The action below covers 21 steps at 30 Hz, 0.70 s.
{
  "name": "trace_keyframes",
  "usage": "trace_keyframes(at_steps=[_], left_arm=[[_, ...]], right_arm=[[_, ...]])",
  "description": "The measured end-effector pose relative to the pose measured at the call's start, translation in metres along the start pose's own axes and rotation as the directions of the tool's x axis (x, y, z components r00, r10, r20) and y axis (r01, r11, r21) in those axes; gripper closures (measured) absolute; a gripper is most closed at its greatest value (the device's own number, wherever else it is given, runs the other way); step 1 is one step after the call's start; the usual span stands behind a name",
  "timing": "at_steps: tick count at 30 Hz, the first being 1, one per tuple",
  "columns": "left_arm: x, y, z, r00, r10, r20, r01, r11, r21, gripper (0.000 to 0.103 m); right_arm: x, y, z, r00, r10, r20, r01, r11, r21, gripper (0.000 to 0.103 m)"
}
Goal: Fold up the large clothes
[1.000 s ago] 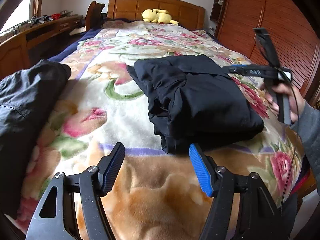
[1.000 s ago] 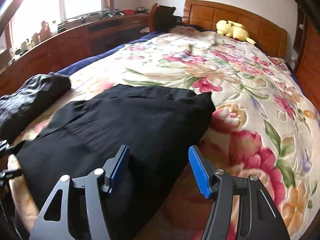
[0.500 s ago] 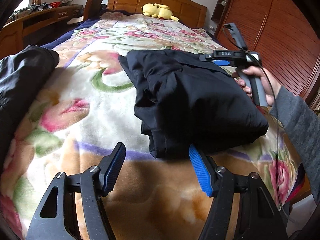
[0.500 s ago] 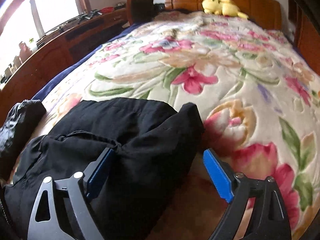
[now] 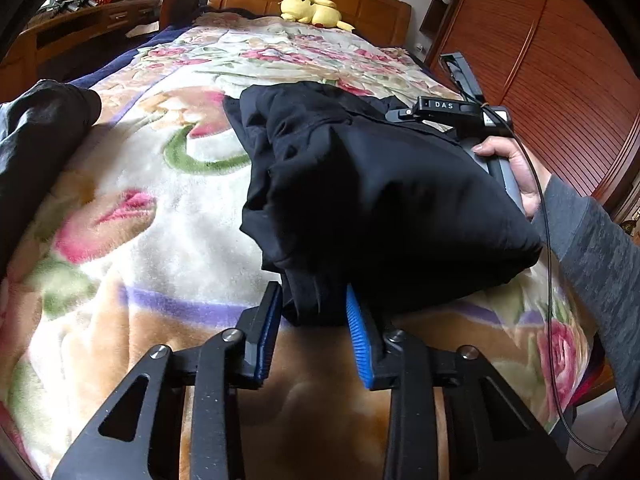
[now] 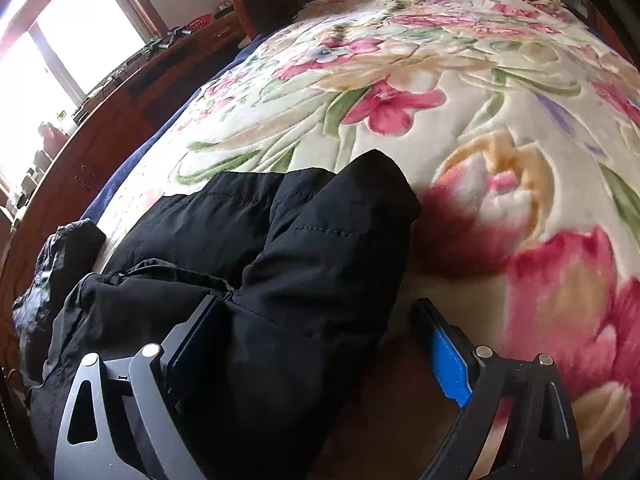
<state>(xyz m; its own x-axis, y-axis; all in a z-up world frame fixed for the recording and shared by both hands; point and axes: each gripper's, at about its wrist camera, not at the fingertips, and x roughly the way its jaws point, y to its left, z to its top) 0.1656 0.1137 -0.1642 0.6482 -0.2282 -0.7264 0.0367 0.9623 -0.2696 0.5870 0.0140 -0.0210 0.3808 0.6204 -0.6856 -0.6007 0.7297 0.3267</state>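
On the bed [image 5: 132,216], left wrist view: black jacket [image 5: 380,200] lies folded into a thick bundle on the floral blanket, toward the right side. Left hand-held gripper [image 5: 314,320] is at the bundle's near edge, jaws closing, a lip of black fabric between the blue pads [image 5: 358,336]. Pads look to be just meeting the cloth; a firm pinch is not confirmed. Right hand [image 5: 508,168] holds the other tool at the bundle's far right side, partly hidden behind the fabric. A second dark garment [image 5: 36,140] sits at the left edge, well apart. Yellow plush [image 5: 312,10] by the headboard.

Right wrist view: right hand-held gripper [image 6: 320,344] is spread wide, released, straddling a thick corner of the jacket [image 6: 312,248]. Left finger rests against the fabric, right finger stands clear over the blanket. Nothing clamped.

Judgement on the step: both tools seem to be taking hold of the folded bundle to lift or turn it. To do it well, the left should bite through all layers, not only the top lip, or the fold will slide open. Right should push deeper under the corner before closing. Raise both ends together, evenly.
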Motion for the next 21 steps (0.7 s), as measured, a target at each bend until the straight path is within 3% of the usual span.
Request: trace_keyframes(at_steps=[6, 11, 12, 14, 16, 21], left_arm=[[0.001, -0.002, 0.001, 1.000, 0.011, -0.002, -0.011, 1.000, 0.004, 0.069], [0.005, -0.005, 0.001, 1.000, 0.002, -0.010, -0.001, 1.000, 0.030, 0.091], [0.004, -0.006, 0.002, 1.000, -0.002, -0.005, 0.002, 0.999, 0.034, 0.092], [0.000, -0.004, 0.004, 1.000, -0.017, 0.014, 0.017, 0.999, 0.032, 0.096], [-0.010, -0.002, 0.005, 0.998, -0.043, 0.055, 0.042, 0.999, 0.019, 0.097], [-0.040, 0.004, 0.005, 0.988, -0.055, 0.146, 0.055, 0.998, 0.004, 0.099]], right_arm=[[0.000, 0.002, 0.000, 1.000, 0.022, -0.007, -0.022, 1.000, 0.013, 0.013], [-0.001, 0.001, -0.003, 0.995, 0.102, -0.005, -0.102, 0.994, 0.035, 0.041], [-0.003, 0.002, -0.004, 0.995, 0.104, -0.004, -0.104, 0.994, 0.034, 0.044], [-0.009, 0.005, -0.005, 0.996, 0.093, 0.005, -0.093, 0.996, 0.018, 0.061], [-0.022, 0.011, -0.006, 0.996, 0.078, 0.044, -0.078, 0.997, -0.006, 0.071], [-0.057, 0.048, -0.011, 0.991, 0.028, 0.130, -0.017, 0.997, -0.081, 0.080]])
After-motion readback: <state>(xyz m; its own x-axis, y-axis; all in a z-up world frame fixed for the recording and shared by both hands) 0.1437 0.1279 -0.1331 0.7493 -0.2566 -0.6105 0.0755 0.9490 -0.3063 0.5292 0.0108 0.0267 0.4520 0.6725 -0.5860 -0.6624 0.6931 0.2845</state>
